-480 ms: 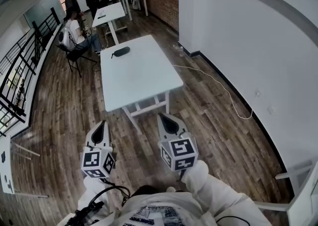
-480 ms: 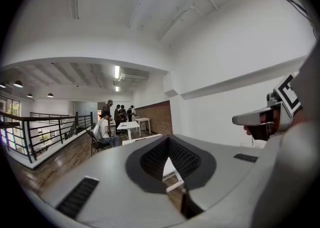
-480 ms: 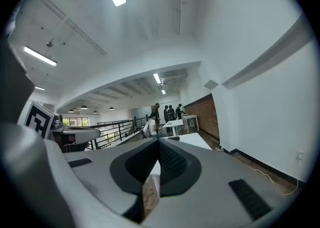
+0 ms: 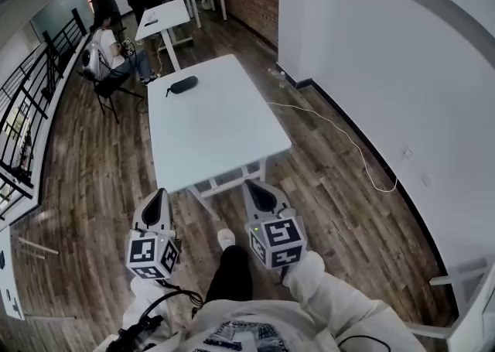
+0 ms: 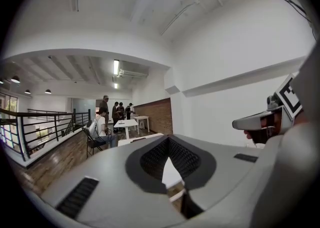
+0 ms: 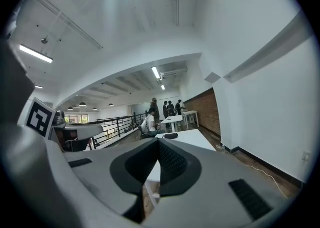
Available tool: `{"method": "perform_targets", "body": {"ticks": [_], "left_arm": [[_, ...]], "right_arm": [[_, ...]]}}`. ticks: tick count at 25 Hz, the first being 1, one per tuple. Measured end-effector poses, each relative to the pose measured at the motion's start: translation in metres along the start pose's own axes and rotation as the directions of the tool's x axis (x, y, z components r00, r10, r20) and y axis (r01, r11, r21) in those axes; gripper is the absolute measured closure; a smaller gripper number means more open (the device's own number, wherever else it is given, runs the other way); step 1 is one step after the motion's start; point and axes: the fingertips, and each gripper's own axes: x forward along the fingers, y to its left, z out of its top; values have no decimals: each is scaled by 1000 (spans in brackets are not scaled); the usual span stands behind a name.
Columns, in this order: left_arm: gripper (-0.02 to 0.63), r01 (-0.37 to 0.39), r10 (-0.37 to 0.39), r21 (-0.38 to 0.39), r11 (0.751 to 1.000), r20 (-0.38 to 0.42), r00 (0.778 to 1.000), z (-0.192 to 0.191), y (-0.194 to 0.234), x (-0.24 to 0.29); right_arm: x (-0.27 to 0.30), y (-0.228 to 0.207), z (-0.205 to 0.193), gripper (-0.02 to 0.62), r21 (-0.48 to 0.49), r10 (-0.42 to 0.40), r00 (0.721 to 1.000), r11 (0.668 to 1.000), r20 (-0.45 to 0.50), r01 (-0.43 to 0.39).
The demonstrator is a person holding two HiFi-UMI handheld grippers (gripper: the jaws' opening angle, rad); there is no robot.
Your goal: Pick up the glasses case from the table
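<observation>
The glasses case (image 4: 183,84) is a dark oval lying at the far left end of the white table (image 4: 216,126). In the right gripper view the case (image 6: 170,135) shows small, just past the jaw tips. My left gripper (image 4: 155,207) and right gripper (image 4: 259,194) hover side by side over the wooden floor, short of the table's near edge and far from the case. Both point roughly level toward the table. The jaws of the left gripper (image 5: 168,139) meet at their tips with nothing between them. So do those of the right gripper (image 6: 158,139).
A person sits on a chair (image 4: 104,52) just beyond the table's far left corner. Several people stand by more white tables (image 4: 166,16) at the back. A black railing (image 4: 31,103) runs along the left, a white wall (image 4: 371,49) along the right, with a cable (image 4: 340,138) on the floor.
The person has stepped forward: a leg and shoe now show between the grippers, and the table lies a little nearer. Both grippers keep their places and stay shut.
</observation>
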Motion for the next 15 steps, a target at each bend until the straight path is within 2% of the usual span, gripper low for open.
{"method": "perform_targets", "body": {"ticks": [5, 9, 12, 15], "left_arm": [[581, 40, -40, -39, 998, -4, 999, -7, 49, 120], [581, 66, -67, -45, 997, -29, 997, 0, 99, 216], [581, 77, -79, -48, 996, -45, 996, 10, 131, 267], [581, 72, -76, -57, 996, -77, 994, 9, 151, 302]], "right_arm": [[122, -34, 5, 589, -15, -28, 999, 1000, -22, 28], [229, -52, 26, 589, -2, -46, 998, 999, -37, 45], [287, -56, 47, 588, 5, -48, 998, 999, -34, 48], [326, -61, 49, 588, 18, -37, 997, 999, -68, 38]]}}
